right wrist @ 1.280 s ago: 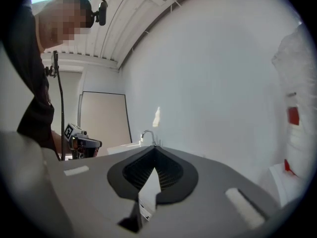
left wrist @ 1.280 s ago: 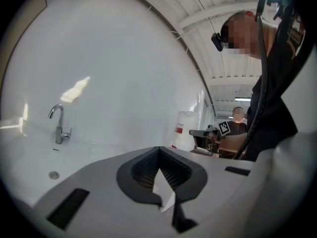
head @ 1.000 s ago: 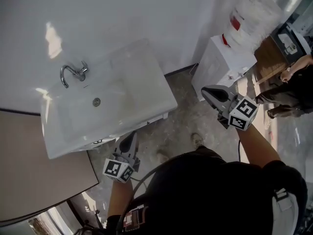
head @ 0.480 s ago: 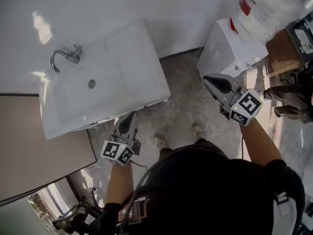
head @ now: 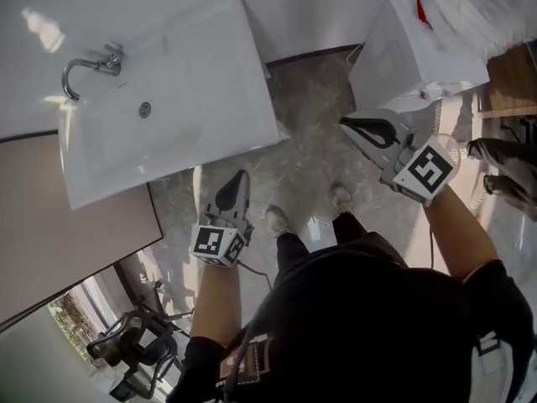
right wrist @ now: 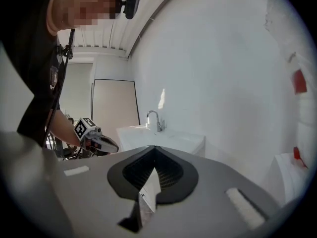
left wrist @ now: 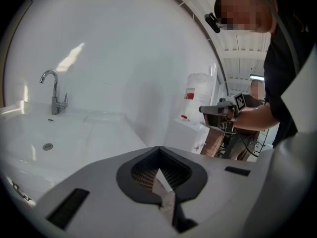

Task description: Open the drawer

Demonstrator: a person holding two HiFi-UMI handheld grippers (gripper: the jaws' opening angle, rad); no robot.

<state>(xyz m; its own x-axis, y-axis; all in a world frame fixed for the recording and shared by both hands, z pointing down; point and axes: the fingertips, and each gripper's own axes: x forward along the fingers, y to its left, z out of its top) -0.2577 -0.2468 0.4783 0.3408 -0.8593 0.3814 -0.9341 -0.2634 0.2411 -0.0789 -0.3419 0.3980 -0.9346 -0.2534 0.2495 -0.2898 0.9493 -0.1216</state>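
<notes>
My left gripper [head: 237, 181], fingers pressed together on nothing, lies just off the front edge of the sink [head: 193, 133], under which I judge the unseen drawer sits; my right gripper [head: 347, 124], likewise closed and empty, hangs well apart.

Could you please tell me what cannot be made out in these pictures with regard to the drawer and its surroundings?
- Drawer: visible in no view. In the head view the sink covers whatever lies beneath it, and in the left gripper view the left gripper blocks that area with its own body.
- White unit beside the right gripper: cut off by the head view's top edge.
</notes>
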